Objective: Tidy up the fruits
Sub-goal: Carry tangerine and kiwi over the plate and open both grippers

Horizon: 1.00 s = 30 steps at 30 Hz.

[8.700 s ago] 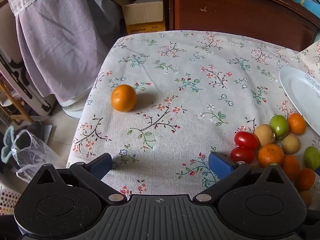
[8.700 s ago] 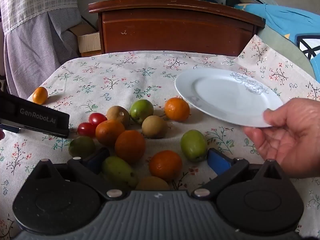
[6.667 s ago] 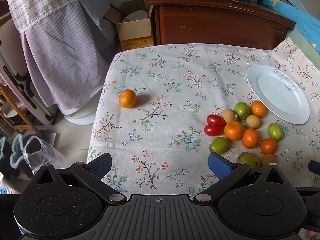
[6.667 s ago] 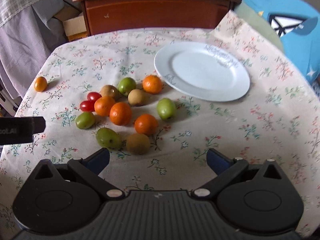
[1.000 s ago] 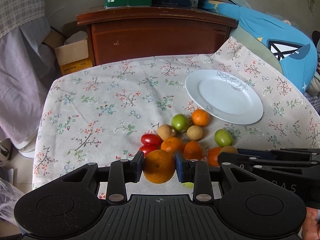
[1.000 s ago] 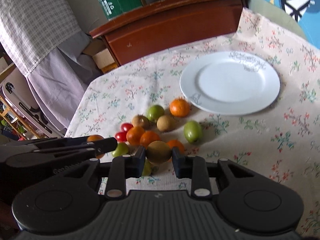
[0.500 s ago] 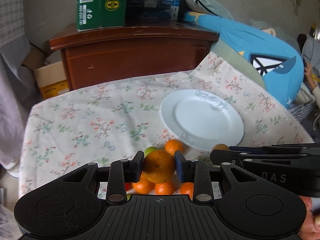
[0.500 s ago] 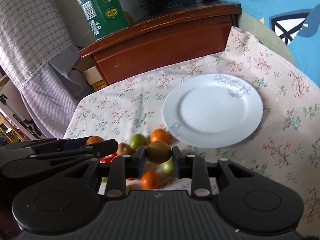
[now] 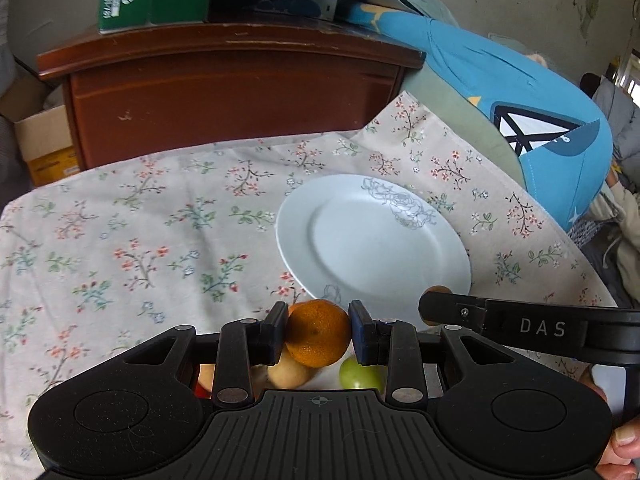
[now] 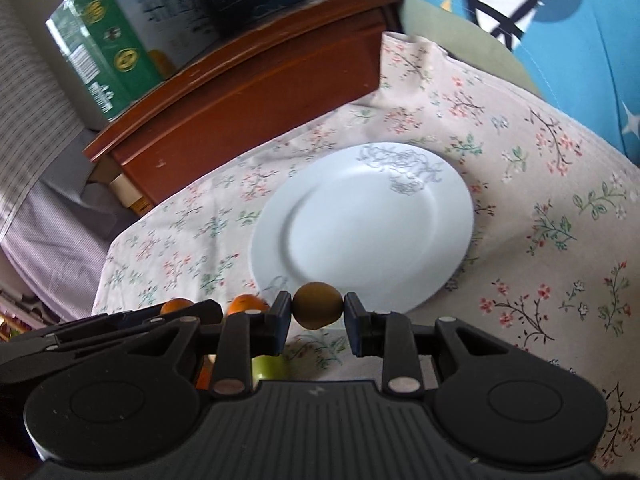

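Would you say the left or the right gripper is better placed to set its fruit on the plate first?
Right, probably: the right gripper holds its brown fruit at the white plate rim, while the left gripper with its orange sits slightly farther back.

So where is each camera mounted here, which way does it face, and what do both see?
Left wrist: on the left tongs, facing the plate; they grip an orange, and a thumb shows.
Right wrist: on the right tongs, facing that plate, gripping a brown fruit.
Shared: plate, floral cloth, wooden cabinet, each other's tongs.
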### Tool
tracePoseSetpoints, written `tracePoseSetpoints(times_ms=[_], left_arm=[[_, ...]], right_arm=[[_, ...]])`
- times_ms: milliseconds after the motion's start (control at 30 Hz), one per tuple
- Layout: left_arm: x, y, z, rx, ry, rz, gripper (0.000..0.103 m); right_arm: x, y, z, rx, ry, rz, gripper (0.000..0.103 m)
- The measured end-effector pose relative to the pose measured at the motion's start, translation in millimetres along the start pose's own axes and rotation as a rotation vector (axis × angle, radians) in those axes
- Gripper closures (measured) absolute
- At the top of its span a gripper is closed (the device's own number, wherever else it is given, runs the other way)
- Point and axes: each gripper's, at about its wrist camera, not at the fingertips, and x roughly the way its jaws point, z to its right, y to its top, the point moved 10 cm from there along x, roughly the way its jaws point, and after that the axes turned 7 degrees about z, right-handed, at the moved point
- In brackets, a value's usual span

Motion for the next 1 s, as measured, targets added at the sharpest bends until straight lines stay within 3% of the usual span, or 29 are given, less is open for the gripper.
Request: tracePoseSetpoints(times_ms=[333,467,733,1000], left_arm=[[9.3,-2.7,0.4,-0.022,-0.032,-0.009,0.073],[1.3,-2.5,-0.3,-0.009,-0.008,-0.006,0.073],[-11.0,16.0,27.5,0.0,-0.019,0.04,0.073],[24.5,32.7,28.9,0.009,0.006,0.026,0.073]], right_arm=[[15.2,-3.8,16.8,0.066,-0.043,-0.032,0.075],[12.9,-1.9,16.7,0.062,-0.04,-0.026,0.075],[8.5,8.3,15.6,0.051,-0.048,0.003,0.075],[11.4,19.0,34.2,0.122,-0.082,0.017,0.075]])
